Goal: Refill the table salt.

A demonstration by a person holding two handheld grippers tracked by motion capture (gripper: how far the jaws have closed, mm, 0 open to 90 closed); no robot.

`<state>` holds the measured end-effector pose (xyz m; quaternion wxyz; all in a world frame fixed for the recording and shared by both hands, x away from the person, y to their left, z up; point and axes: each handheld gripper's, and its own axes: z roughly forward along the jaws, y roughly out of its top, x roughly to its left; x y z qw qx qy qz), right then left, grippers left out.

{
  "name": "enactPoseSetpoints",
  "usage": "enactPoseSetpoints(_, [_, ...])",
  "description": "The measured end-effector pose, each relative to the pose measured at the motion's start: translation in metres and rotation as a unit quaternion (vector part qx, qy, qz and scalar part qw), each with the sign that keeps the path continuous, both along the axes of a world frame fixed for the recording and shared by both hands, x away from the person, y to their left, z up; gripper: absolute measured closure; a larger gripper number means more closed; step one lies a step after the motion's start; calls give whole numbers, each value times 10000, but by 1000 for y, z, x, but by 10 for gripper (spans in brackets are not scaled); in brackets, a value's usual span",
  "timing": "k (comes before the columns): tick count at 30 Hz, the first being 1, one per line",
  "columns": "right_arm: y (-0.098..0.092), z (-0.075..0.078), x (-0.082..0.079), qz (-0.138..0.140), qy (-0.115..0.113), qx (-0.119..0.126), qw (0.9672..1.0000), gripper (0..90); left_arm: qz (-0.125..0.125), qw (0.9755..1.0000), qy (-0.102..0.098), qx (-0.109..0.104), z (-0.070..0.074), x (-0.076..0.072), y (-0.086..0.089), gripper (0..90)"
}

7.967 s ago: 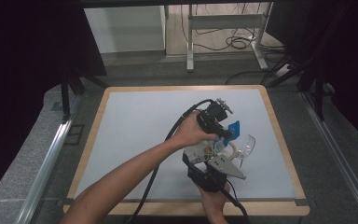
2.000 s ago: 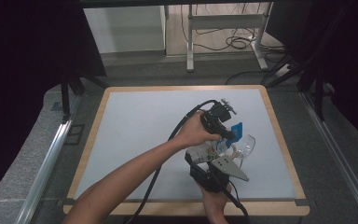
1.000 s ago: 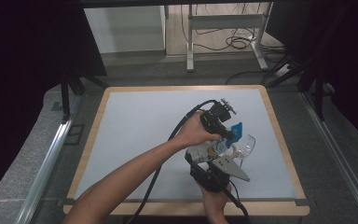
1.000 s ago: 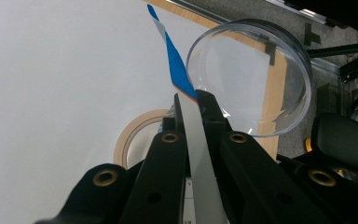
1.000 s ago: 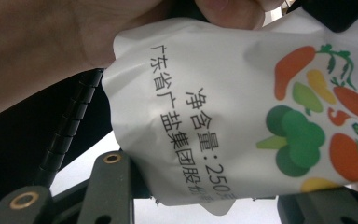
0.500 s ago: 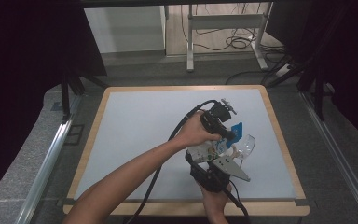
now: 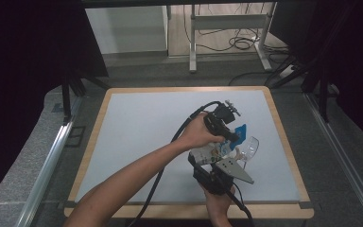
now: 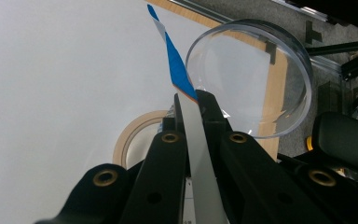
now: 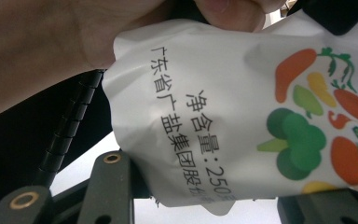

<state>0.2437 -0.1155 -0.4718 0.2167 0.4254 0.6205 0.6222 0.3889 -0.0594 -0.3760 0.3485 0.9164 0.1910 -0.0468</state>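
The white plastic pouch printed with vegetables and black lettering (image 9: 242, 116) hangs above the table's right half, at about four o'clock from its centre, between the two hands. The left gripper (image 8: 193, 100) is clenched on the pouch's flat blue-and-white top strip (image 8: 177, 70), its black jaws pressed tight against both faces. The right gripper (image 7: 217, 172) grasps the pouch's body from below, at six o'clock of the left one, jaws part open around its bulk. The left hand (image 7: 201, 135) lies against the pouch's upper edge.

Just beside the pouch, at three o'clock, stands a clear round plastic dish (image 7: 248, 146), its rim close to the blue strip in the left gripper view. A beige tape roll (image 8: 137, 135) lies under the left gripper.

The pale grey table top with a light wooden rim (image 7: 137, 123) spreads bare toward nine and twelve o'clock; the right rim runs near the dish. Beyond it are grey flooring, a metal desk frame (image 7: 227, 23) and black cables (image 7: 243, 42).
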Motion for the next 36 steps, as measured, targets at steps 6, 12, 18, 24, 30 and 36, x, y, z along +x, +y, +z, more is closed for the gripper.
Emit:
enactPoseSetpoints(6, [-1,0,0,-14,9,11,10000,544,-22,10000,1,17,-1,1,-2,900])
enactPoseSetpoints(12, [-2,0,1,-19,37,22,10000,545,-39,10000,21,47,-2,2,-3,900])
enactPoseSetpoints(18, [-2,0,2,-20,46,20,10000,544,-29,10000,38,33,-2,2,-3,900])
enactPoseSetpoints(24, [-2,-1,2,-13,38,14,10000,544,-16,10000,39,42,-3,2,-2,900])
enactPoseSetpoints(30, [-1,-1,2,-18,36,12,10000,544,-17,10000,36,40,-3,2,-3,900])
enactPoseSetpoints(36, [-2,-1,2,-23,18,12,10000,544,-35,10000,4,40,-2,2,-3,900])
